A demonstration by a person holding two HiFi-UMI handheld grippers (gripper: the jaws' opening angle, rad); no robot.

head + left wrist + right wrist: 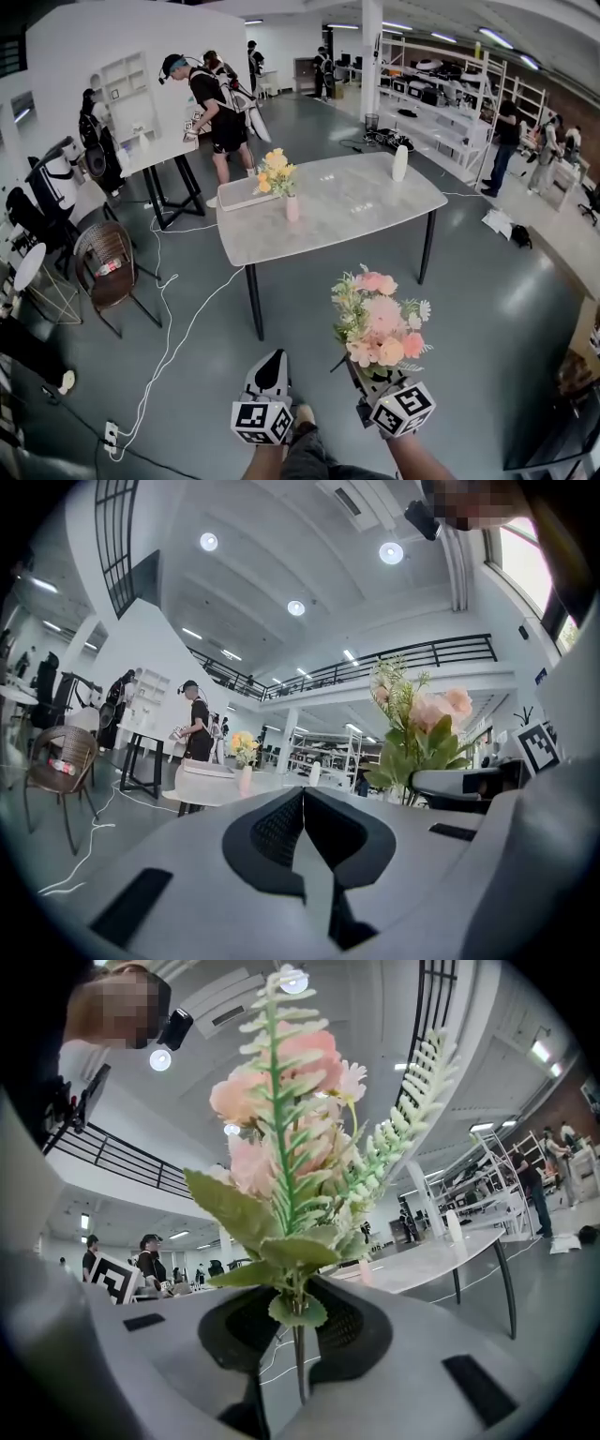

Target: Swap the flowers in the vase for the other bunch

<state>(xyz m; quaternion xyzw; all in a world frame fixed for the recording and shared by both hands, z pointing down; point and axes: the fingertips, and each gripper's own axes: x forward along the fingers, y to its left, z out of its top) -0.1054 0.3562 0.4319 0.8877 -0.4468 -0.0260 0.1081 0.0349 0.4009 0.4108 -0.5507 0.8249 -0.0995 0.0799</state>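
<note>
— While the head view took in the whole room, what did it leave out?

— The grip itself. There the pink bunch [380,323] screened the jaws of the right claw [364,373]. Only the right gripper view showed them pinching the thin green stem [297,1372], with the blooms upright above.

— And the left claw [271,361]?

— Its own view showed the jaws pressed together, nothing between them.

— Where was the vase?

— The head view placed it best. The small pink vase [292,208] stood on the pale stone-look surface [366,202], towards its left end and well apart from both claws. It held the yellow flowers [276,172].

— How did the held bunch look?

— It had pink and peach blooms, small white daisies, pale fern sprigs, and broad green leaves low on the stem.
</note>
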